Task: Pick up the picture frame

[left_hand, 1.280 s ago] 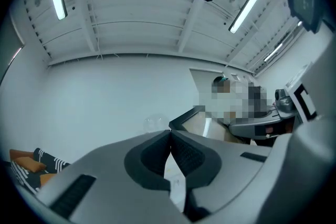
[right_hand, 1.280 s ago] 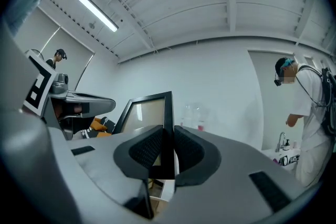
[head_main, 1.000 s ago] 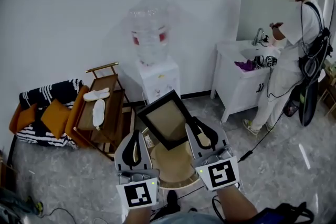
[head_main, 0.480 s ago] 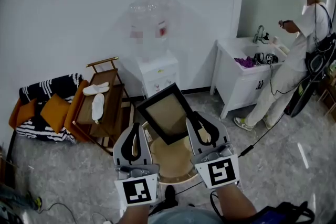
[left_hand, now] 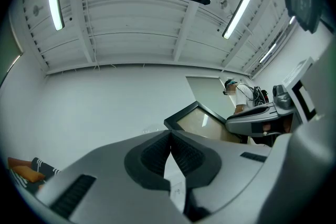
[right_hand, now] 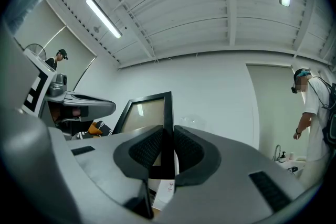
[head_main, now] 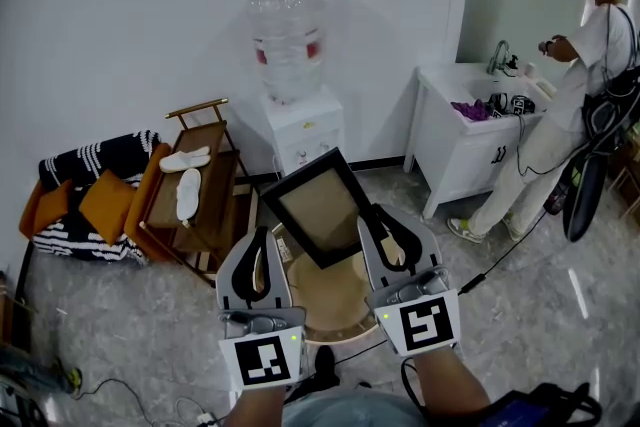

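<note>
Since the earlier frames the picture frame has been carried slightly higher and further from the person's body, and both grippers have been shifted with it. The person at the white sink cabinet has been displaced toward the right edge of the head view.

The frame is held off the round pale-wood table, above it, and is turned so that one corner points down toward the tabletop. Its black border is clamped by the right gripper along the lower right side. In the right gripper view the jaws are seen closed onto that dark edge, with the pale panel of the frame extending up and to the left of them.

The left gripper is kept just beside the frame's lower left side and apart from it. In the left gripper view its jaws are seen pressed together at the tips with nothing between them, and the frame is visible beyond them to the right.

Behind the frame a water dispenser is set against the wall. To its left a wooden rack carries a pair of white slippers.
</note>
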### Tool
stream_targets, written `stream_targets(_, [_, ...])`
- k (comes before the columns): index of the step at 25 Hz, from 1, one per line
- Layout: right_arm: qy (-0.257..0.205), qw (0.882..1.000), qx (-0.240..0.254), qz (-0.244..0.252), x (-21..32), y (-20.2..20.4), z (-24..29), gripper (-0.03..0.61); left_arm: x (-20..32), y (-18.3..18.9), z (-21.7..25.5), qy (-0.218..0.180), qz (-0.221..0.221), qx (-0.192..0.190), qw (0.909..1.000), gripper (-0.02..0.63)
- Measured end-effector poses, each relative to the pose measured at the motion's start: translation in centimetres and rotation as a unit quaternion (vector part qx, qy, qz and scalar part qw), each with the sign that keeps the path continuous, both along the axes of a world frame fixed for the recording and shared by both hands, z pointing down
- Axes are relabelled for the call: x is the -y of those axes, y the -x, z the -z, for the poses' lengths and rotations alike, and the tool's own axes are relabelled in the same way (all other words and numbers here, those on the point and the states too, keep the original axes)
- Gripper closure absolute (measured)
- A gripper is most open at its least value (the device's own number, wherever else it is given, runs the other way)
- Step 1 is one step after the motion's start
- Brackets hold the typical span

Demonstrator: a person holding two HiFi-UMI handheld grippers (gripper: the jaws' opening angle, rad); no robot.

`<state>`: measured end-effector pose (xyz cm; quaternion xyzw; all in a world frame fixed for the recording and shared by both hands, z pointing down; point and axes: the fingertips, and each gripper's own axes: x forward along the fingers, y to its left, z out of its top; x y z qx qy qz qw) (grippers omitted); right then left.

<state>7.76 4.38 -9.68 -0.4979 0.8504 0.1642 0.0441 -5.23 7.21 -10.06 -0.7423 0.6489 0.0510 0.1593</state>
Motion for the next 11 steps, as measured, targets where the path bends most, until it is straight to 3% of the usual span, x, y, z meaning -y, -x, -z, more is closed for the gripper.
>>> stream_targets(11, [0.000, 1.000, 0.000, 0.002, 0.21, -0.26, -0.14, 0.497, 0.20, -0.31, -0.01, -0.002, 0.001, 0.002, 1.0000, 0.598])
